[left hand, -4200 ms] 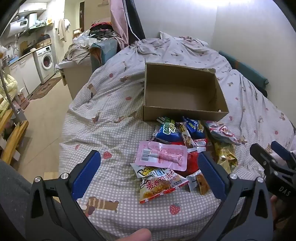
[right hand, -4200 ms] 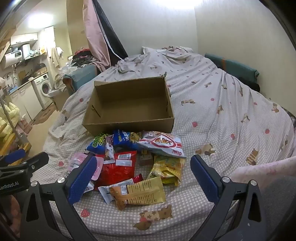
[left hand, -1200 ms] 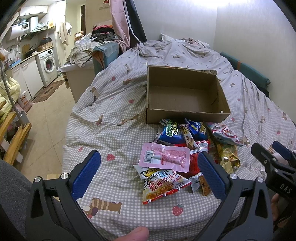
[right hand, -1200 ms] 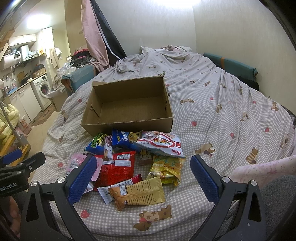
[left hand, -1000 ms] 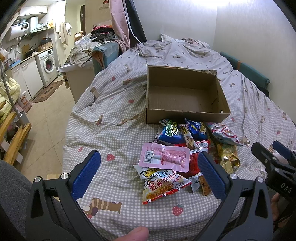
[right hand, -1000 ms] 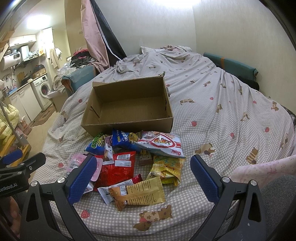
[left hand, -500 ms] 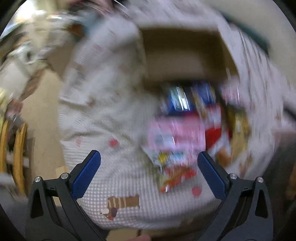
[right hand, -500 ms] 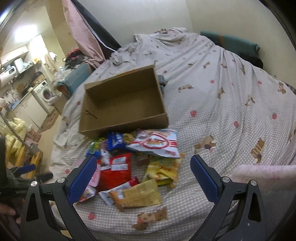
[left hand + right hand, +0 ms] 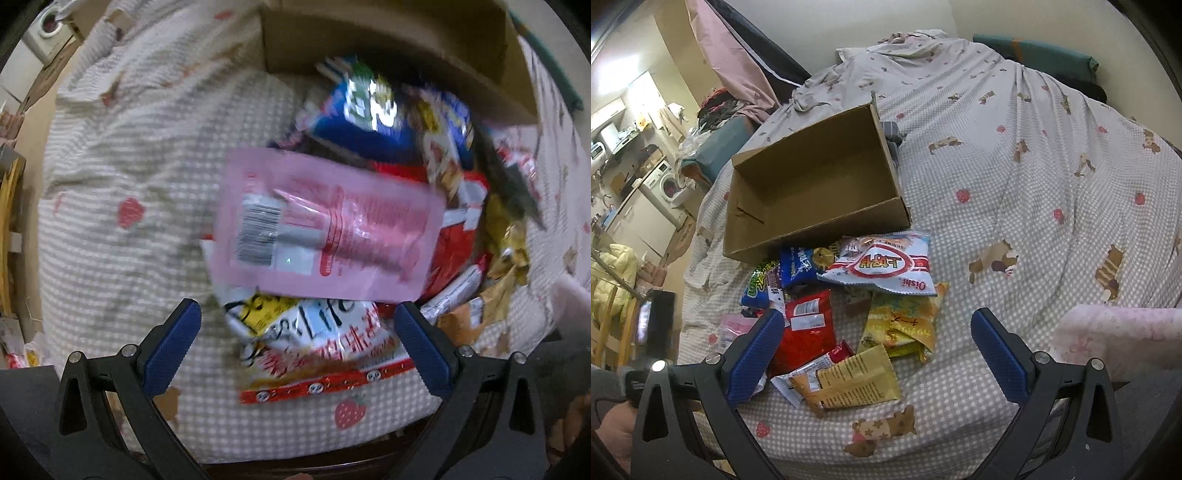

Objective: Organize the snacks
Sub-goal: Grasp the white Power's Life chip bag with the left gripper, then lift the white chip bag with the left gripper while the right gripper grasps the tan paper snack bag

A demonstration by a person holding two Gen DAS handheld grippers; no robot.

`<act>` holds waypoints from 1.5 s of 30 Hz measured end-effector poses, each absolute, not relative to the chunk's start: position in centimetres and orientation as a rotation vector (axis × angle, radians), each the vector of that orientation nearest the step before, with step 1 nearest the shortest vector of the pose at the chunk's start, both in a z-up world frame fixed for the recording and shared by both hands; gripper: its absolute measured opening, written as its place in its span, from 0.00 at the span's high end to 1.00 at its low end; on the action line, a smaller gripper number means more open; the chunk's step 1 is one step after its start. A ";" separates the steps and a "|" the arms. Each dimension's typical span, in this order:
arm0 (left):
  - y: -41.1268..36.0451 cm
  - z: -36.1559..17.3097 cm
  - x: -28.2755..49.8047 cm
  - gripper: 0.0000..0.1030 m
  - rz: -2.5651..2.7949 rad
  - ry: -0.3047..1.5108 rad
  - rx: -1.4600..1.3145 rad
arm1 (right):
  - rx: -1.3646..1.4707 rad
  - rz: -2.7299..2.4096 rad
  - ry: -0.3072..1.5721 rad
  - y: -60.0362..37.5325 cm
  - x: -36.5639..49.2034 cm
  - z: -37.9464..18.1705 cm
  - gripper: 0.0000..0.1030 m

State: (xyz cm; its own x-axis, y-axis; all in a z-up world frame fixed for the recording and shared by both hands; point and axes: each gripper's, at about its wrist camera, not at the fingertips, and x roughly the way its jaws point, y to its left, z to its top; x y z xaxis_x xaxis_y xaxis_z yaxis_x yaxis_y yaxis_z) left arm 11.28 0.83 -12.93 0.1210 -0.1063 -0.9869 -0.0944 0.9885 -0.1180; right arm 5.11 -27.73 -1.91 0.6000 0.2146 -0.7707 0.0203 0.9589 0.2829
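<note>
A heap of snack packets lies on the checked bedspread in front of an empty cardboard box (image 9: 812,184). In the left wrist view a pink packet (image 9: 328,229) fills the middle, over a white and red packet (image 9: 314,343) and beside a blue bag (image 9: 365,114). My left gripper (image 9: 295,347) is open, low over the white and red packet. In the right wrist view a white Oishi bag (image 9: 882,262), a red packet (image 9: 807,332), a yellow bag (image 9: 905,325) and a tan packet (image 9: 853,380) lie close together. My right gripper (image 9: 875,354) is open above the tan packet.
The box (image 9: 388,40) sits just beyond the heap. The bed edge drops to the floor on the left, where a washing machine (image 9: 666,182) and cabinets stand. A pink sleeve (image 9: 1115,339) lies at the right. My left gripper's body (image 9: 650,321) shows at the left edge.
My left gripper has dropped fast toward the heap, so the pink packet now looms large. My right gripper has tilted down and moved slightly closer to the snacks.
</note>
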 end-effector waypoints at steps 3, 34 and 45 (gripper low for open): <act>1.1 -13.6 11.1 0.01 0.012 1.429 -0.129 | 0.278 0.107 0.925 -27.9 5.1 -2.0 0.00; 3.2 -4.2 7.9 0.59 0.052 1.105 -0.009 | 0.599 0.232 1.286 -28.5 6.0 -9.2 0.01; 2.4 -4.2 8.3 0.59 -0.010 1.111 -0.054 | 0.981 0.081 1.400 -27.1 5.1 -14.5 0.21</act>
